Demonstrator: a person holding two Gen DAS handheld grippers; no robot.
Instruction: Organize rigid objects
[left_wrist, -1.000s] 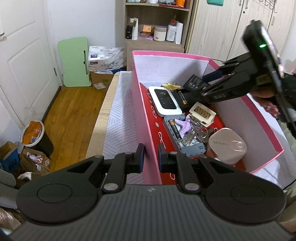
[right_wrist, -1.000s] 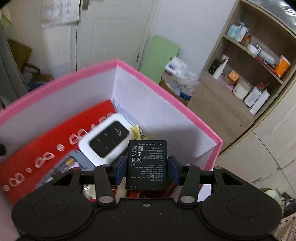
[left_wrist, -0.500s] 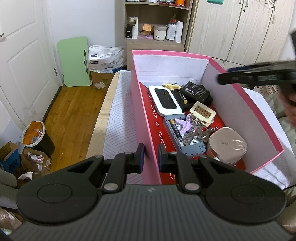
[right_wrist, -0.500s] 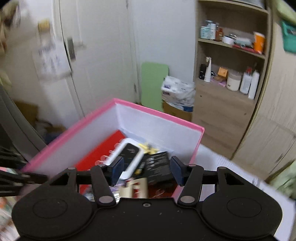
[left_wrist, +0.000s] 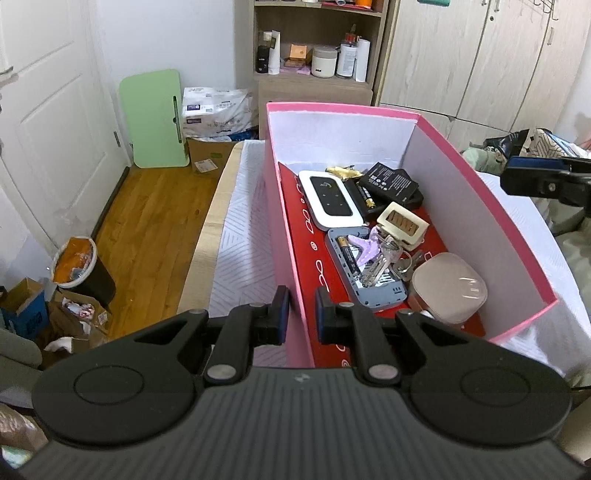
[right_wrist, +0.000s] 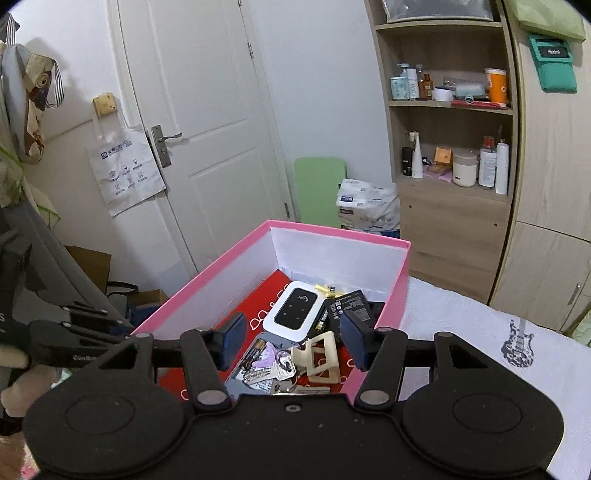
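In pink box (right_wrist: 325, 254) | black battery (right_wrist: 349, 308) beyond empty right tongs (right_wrist: 291, 341)

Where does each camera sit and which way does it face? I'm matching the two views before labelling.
Left wrist: on the left gripper, shut on the pink box near wall; looks down along the box; right gripper at the right edge.
Right wrist: on the right gripper, open and empty, above the box's near end, facing the door.
Shared: box, white router, shelf.

One pink box (left_wrist: 480, 192) held one white router (left_wrist: 330, 199), one black battery pack (left_wrist: 393, 181) and one bunch of keys (left_wrist: 384, 258).
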